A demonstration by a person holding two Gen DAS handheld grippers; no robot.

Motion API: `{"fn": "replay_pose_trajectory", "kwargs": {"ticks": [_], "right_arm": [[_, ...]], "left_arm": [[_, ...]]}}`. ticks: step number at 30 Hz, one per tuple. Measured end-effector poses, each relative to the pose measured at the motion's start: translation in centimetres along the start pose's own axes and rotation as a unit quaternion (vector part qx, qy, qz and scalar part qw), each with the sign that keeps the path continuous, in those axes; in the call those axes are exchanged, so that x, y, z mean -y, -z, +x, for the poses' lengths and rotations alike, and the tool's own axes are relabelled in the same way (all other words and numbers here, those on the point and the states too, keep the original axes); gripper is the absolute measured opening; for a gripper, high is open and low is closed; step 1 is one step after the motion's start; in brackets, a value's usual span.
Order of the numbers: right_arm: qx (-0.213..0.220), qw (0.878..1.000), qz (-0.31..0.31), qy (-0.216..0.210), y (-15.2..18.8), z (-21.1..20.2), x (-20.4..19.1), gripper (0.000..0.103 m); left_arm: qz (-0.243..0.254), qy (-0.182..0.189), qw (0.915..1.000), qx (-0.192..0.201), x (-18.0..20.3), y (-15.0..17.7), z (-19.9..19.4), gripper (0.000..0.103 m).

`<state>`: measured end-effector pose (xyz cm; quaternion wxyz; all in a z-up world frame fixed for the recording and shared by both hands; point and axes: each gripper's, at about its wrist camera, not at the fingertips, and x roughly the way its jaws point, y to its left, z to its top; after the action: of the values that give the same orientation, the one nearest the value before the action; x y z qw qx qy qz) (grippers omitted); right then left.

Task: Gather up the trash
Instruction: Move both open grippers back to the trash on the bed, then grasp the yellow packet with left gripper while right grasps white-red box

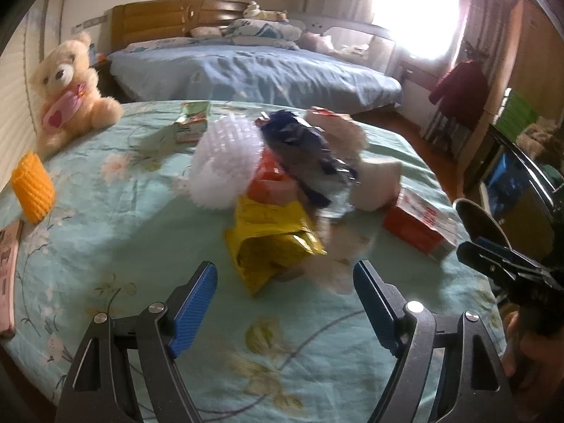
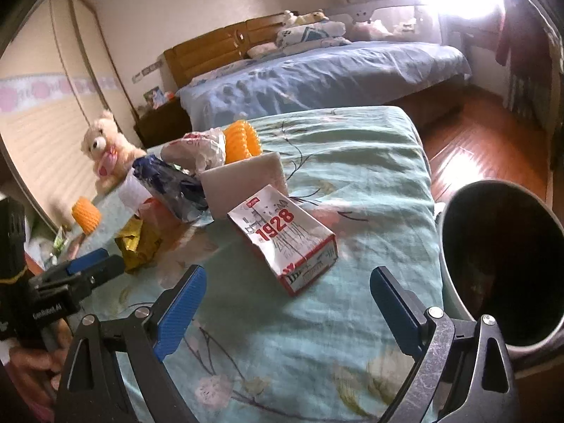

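Note:
A pile of trash lies on the green flowered tablecloth [image 1: 123,246]: a yellow wrapper [image 1: 271,243], a dark blue wrapper [image 1: 303,151], white foam netting [image 1: 225,162] and crumpled tissue [image 1: 373,183]. A red and white "1928" box [image 2: 285,239] lies nearer the right side, also in the left wrist view [image 1: 419,225]. My left gripper [image 1: 285,282] is open, just short of the yellow wrapper. My right gripper [image 2: 287,285] is open, just short of the box. A dark trash bin [image 2: 500,268] stands at the table's right edge.
A teddy bear [image 1: 70,88] sits at the table's far left. Orange foam nets [image 1: 33,194] [image 2: 241,139], a white box [image 2: 246,179] and a green packet [image 1: 192,120] lie on the table. A blue bed [image 1: 253,74] stands behind, wooden floor [image 2: 486,141] to the right.

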<state>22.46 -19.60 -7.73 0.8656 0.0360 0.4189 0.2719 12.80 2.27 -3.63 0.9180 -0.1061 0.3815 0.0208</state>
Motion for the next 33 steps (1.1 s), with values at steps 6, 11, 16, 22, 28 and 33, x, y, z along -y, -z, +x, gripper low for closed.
{"fn": "replay_pose_trajectory", "kwargs": {"ticks": [6,11,16,22,28,33], "right_arm": [[-0.022,0.999,-0.029,0.009,-1.1,2.4,-0.1,0.095],[-0.039,0.998,-0.038,0.012,-1.8,4.2,0.0,0.095],[-0.047,0.997,-0.05,0.02,-2.0,5.0,-0.6,0.085],[-0.05,0.998,-0.043,0.023,-1.3,4.4,-0.6,0.058],[-0.032,0.999,-0.002,0.014,-0.1,2.1,0.5,0.055],[-0.02,0.999,0.034,0.014,0.8,0.0,2.0,0.055]], "left_arm": [[-0.004,-0.008,0.9999,-0.009,0.0,-0.7,1.7,0.079],[-0.008,-0.013,0.9997,-0.021,-0.4,-1.6,3.9,0.079],[-0.017,-0.014,0.9996,-0.017,-1.0,-2.2,4.7,0.073],[0.001,0.0,0.9998,-0.02,-0.9,-1.7,4.8,0.034],[0.02,0.018,0.9994,-0.021,0.1,-0.9,3.7,0.031],[0.042,0.041,0.9981,-0.016,1.8,-1.0,2.6,0.031]]}}
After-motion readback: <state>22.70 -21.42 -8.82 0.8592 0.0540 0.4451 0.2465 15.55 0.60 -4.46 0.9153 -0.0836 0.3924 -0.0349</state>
